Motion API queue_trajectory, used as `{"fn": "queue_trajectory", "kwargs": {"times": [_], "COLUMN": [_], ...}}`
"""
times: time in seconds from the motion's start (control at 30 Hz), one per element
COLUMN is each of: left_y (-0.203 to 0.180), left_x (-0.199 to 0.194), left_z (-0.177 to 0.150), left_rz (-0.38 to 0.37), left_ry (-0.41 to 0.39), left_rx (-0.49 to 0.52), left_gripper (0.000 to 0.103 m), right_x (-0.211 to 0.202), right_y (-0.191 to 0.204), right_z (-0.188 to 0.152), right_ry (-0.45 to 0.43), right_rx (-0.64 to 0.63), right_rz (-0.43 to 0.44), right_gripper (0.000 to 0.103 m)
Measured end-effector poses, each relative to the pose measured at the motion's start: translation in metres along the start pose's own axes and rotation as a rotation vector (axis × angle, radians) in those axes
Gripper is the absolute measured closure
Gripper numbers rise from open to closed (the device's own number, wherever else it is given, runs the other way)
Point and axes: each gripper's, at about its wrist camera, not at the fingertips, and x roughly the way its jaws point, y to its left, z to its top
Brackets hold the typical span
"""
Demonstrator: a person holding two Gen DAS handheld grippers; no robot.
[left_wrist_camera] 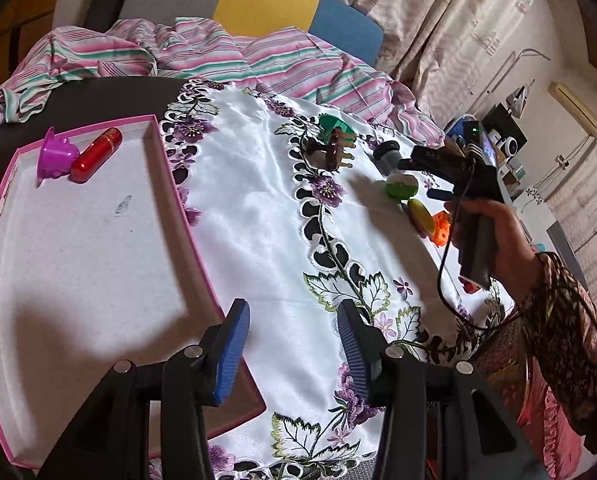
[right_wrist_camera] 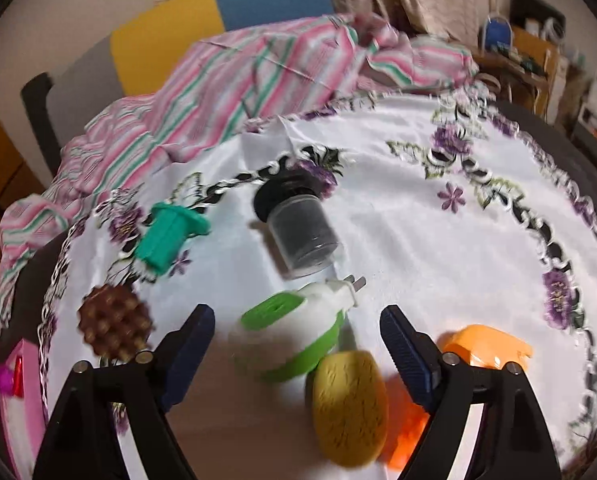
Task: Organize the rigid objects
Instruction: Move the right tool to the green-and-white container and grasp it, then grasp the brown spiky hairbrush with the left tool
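A pink-rimmed tray [left_wrist_camera: 78, 240] lies at the left and holds a purple cup [left_wrist_camera: 54, 156] and a red capsule [left_wrist_camera: 96, 154]. My left gripper [left_wrist_camera: 290, 344] is open and empty over the tray's right edge. My right gripper [right_wrist_camera: 298, 344] is open above a green-and-white plug [right_wrist_camera: 294, 332] and a yellow oval piece [right_wrist_camera: 348, 404]. An orange piece [right_wrist_camera: 486, 346] lies under its right finger. A clear jar with a black lid [right_wrist_camera: 298, 228], a teal piece [right_wrist_camera: 166, 236] and a brown studded brush [right_wrist_camera: 114, 322] lie beyond. The right gripper also shows in the left wrist view [left_wrist_camera: 422, 178].
A white embroidered cloth [left_wrist_camera: 266, 208] covers the dark table. A striped pink garment [left_wrist_camera: 226, 60] is bunched at the far edge before a chair [left_wrist_camera: 266, 4]. A curtain [left_wrist_camera: 450, 20] hangs behind. Shelves with clutter [right_wrist_camera: 522, 52] stand at the far right.
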Motion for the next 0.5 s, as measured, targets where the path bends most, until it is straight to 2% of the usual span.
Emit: {"fn": "queue_trajectory", "kwargs": {"times": [0.13,0.2,0.27,0.37,0.5], "left_y": [-0.004,-0.006,-0.009,-0.017,-0.028], "left_x": [0.003,0.007,0.01,0.015,0.023], "left_z": [0.002,0.004,0.005,0.009,0.02], "left_rz": [-0.001,-0.008,-0.013,-0.022,-0.031], "left_ry": [0.006,0.012,0.018,0.024,0.029], "left_rx": [0.002,0.001,0.004,0.023,0.044], "left_gripper": [0.057,0.057,0.057,0.057,0.057], "right_x": [0.016,0.015,0.019,0.018,0.016], "right_y": [-0.011,-0.008,-0.002,0.011,0.032], "right_z": [-0.001,-0.001,-0.002,-0.007,-0.015], "right_ry": [0.066,0.059,0.078,0.08,0.104], "right_rx": [0.05,0.032,-0.002,-0.075,-0.153], "right_rz": [0.056,0.07,0.09,0.087,0.141], "right_gripper": [0.02,0.031,0.038,0.038,0.038]}}
